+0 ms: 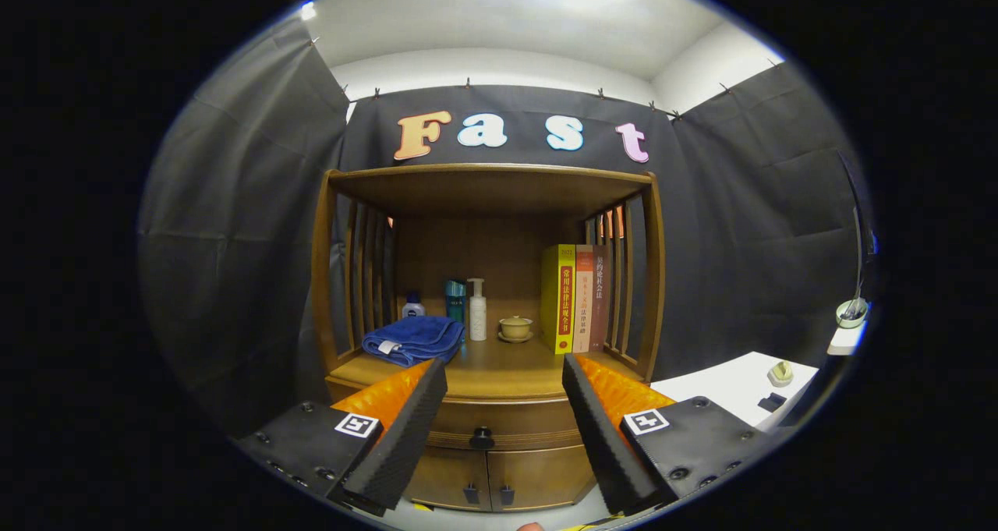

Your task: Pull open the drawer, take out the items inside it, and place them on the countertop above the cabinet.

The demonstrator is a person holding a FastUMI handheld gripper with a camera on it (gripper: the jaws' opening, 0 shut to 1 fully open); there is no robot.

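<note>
Gripper point(505, 375) agape; round-knobbed wood drawer point(499, 426) closed.

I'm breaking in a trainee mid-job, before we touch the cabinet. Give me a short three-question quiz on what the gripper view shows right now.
1. True or false: the drawer is already pulled open.
2. Which item lies nearest the gripper's fingers on the countertop? A) the folded blue towel B) the books C) the white pump bottle
3. Fill in: the drawer's dark knob sits ____ the two open fingers.

Key
1. False: the drawer front is flush with the cabinet, and nothing is held.
2. A: the towel lies at the front, just beyond one finger.
3. Between, and some way ahead of them.
</note>
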